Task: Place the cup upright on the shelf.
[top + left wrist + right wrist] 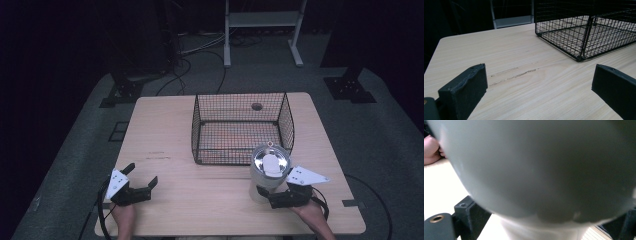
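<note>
Left gripper (141, 181) is sitting at approx 8 o'clock on the table (165, 140), near the front edge, w/ jaws spread wide & nothing between them. In the left gripper view its two black jaws are framing bare wood w/ a faint dark scuff mark (511, 75) on the grain; nothing is touching the pads.

Wire basket (242, 128), black mesh, is standing at approx 12 o'clock, center-back of the table, open top. In the left gripper view its near corner (581, 47) is showing at 1–2 o'clock, well apart from the jaws.

Tumbler (268, 170), pale grey w/ shiny metal inside, is standing upright at approx 4–5 o'clock, just in front of the basket's front-right corner; can't tell if it's touching the mesh or lifted off the table.

Right gripper (265, 194) is clamping the tumbler's lower body, jaws either side of it. In the right gripper view the tumbler wall (544, 170) is looming close & blurred, w/ a black jaw pressing at each side.

No brand, label or writing is readable anywhere.
</note>
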Tool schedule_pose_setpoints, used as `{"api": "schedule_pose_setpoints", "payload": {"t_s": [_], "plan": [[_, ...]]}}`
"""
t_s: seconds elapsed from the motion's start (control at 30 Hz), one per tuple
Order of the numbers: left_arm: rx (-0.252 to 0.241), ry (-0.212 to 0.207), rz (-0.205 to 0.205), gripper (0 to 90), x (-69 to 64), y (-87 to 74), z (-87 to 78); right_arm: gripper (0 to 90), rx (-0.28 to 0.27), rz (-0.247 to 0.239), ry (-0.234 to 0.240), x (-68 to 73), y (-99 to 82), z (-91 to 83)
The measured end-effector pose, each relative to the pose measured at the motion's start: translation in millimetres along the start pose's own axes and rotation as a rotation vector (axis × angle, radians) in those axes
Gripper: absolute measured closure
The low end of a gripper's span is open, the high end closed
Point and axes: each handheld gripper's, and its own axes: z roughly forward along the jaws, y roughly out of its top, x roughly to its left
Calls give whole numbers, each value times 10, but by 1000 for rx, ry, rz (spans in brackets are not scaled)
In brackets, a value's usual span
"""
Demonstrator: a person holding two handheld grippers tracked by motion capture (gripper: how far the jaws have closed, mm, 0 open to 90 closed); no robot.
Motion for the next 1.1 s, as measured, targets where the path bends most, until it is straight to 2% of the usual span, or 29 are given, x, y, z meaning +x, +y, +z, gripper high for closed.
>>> {"api": "schedule_pose_setpoints", "payload": {"t_s": [0.47, 0.77, 0.83, 0.93, 1.1], "plan": [[0, 0, 0, 0, 0, 0, 0, 90, -38, 6, -2, 8, -28, 35], [-4, 0, -4, 0, 0, -1, -1, 93, -39, 7, -9, 11, -20, 26], [-4, 0, -4, 0, 1, -1, -1, 93, -42, 7, -6, 5, -21, 20], [-4, 0, -4, 0, 2, -1, -1, 94, -51, 37, 21, -6, -18, 3], [-4, 0, -4, 0, 1, 0, -1, 94, -62, 29, 25, 10, 31, -18]]}}
